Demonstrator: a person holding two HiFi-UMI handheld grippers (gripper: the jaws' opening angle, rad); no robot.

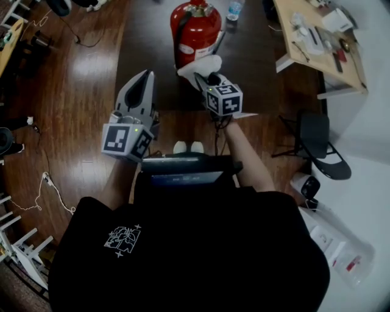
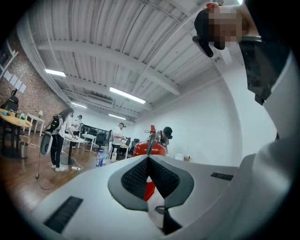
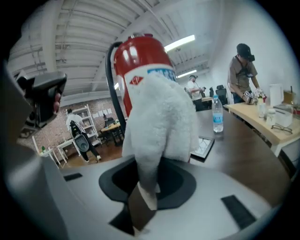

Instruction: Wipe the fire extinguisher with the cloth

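A red fire extinguisher (image 1: 196,29) stands upright on the dark table (image 1: 146,36), with a black hose down its left side. My right gripper (image 1: 204,76) is shut on a white fluffy cloth (image 1: 201,65), held against the extinguisher's near side. In the right gripper view the cloth (image 3: 161,122) covers the lower front of the red cylinder (image 3: 138,61). My left gripper (image 1: 145,78) hangs to the left of the extinguisher, jaws together and holding nothing. The left gripper view shows the extinguisher (image 2: 149,150) just beyond the closed jaw tips.
A water bottle (image 1: 234,10) stands behind the extinguisher, and a flat framed item (image 3: 205,146) lies on the table beside it. A light wooden desk (image 1: 317,42) with clutter is at the right, a black chair (image 1: 320,143) below it. Several people work in the background.
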